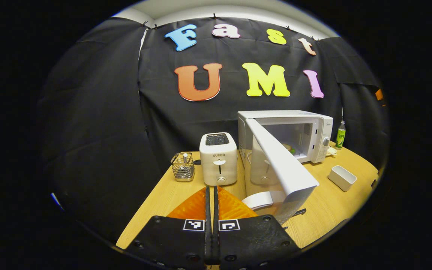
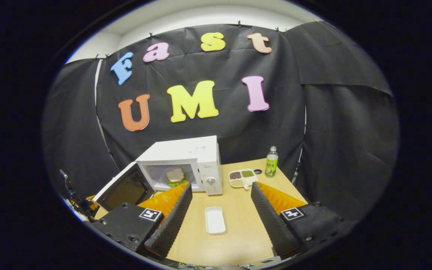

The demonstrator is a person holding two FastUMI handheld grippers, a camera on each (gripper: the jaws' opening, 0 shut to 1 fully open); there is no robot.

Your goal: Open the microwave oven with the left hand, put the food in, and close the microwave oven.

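Note:
The white microwave (image 1: pixel 315 129) stands at the back of the wooden table with its door (image 1: pixel 283 168) swung wide open towards me. Food lies inside the cavity: a sandwich with green leaves (image 2: pixel 176 176), partly hidden behind the door in the left gripper view. My left gripper (image 1: pixel 211 190) is shut with nothing between its fingers. It hovers low over the table, just left of the door's free edge and apart from it. My right gripper (image 2: pixel 221 187) is open and holds nothing, in front of the microwave (image 2: pixel 186 153) and its open door (image 2: pixel 124 189).
A white toaster (image 1: pixel 218 159) and a wire basket (image 1: pixel 183 167) stand left of the microwave. A small white tray (image 2: pixel 215 220) lies on the table between my right fingers. A divided snack plate (image 2: pixel 241 177) and a green bottle (image 2: pixel 271 162) sit right of the microwave.

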